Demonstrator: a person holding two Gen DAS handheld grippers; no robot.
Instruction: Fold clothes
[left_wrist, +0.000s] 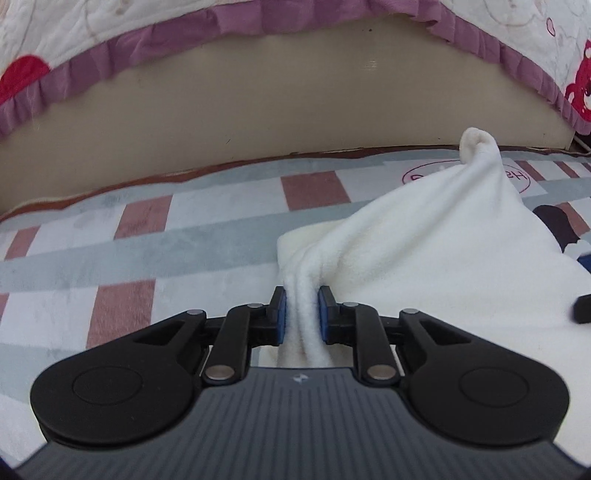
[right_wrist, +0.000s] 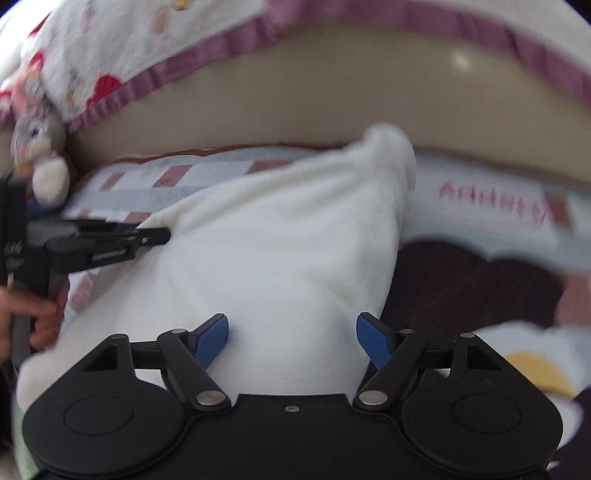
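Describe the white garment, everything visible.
The white garment is soft, fleecy fabric, plain, lying rumpled on the checked blanket. One edge is bunched into folds and pinched by the left gripper. A far corner stands up in a twisted peak. The right gripper hangs open over it, pads clear.

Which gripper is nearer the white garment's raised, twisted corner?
Hard to call. Left gripper pinches a bunched edge of the white garment; right gripper hovers open over it.
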